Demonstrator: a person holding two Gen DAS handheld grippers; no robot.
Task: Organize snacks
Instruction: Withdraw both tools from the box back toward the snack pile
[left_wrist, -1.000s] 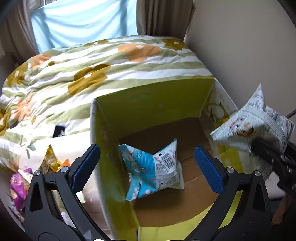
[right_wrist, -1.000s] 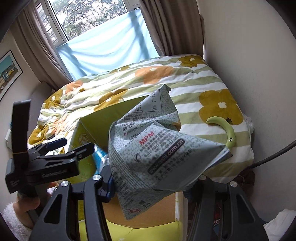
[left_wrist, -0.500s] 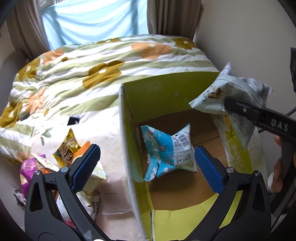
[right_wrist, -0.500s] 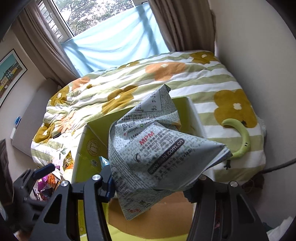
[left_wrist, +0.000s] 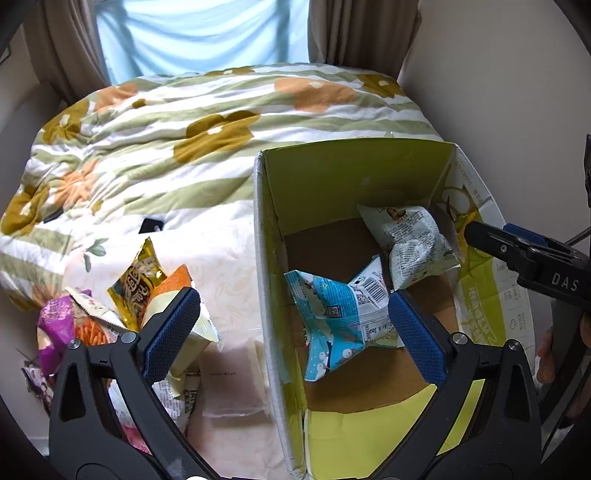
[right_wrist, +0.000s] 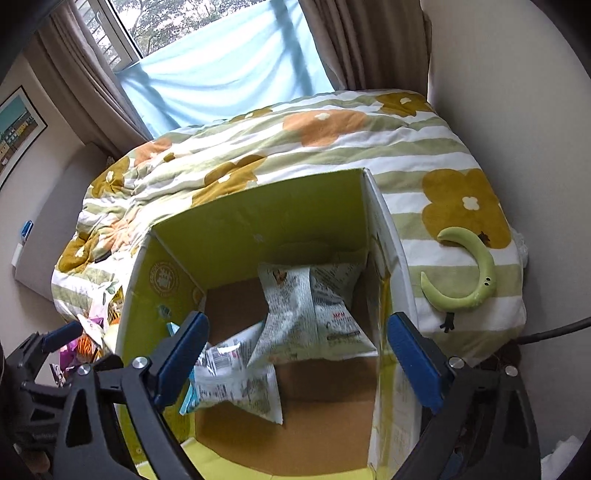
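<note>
- The right gripper (right_wrist: 295, 354) is held wide apart and empty above the cardboard box (right_wrist: 255, 225).
- The grey snack bag (right_wrist: 314, 306) is seen just past its fingertips at 12 o'clock, inside the box near the far right corner.
- The blue snack bag (left_wrist: 340, 317) is found on the box floor, touching the grey bag.
- The left gripper (left_wrist: 291, 332) is also spread wide, holding nothing.
- Loose snack packets (left_wrist: 136, 291) are piled on the bedspread (left_wrist: 221, 110) at its 9 o'clock.

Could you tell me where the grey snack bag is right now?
The grey snack bag is inside the cardboard box, at its far right corner, partly overlapping the blue snack bag.
</note>
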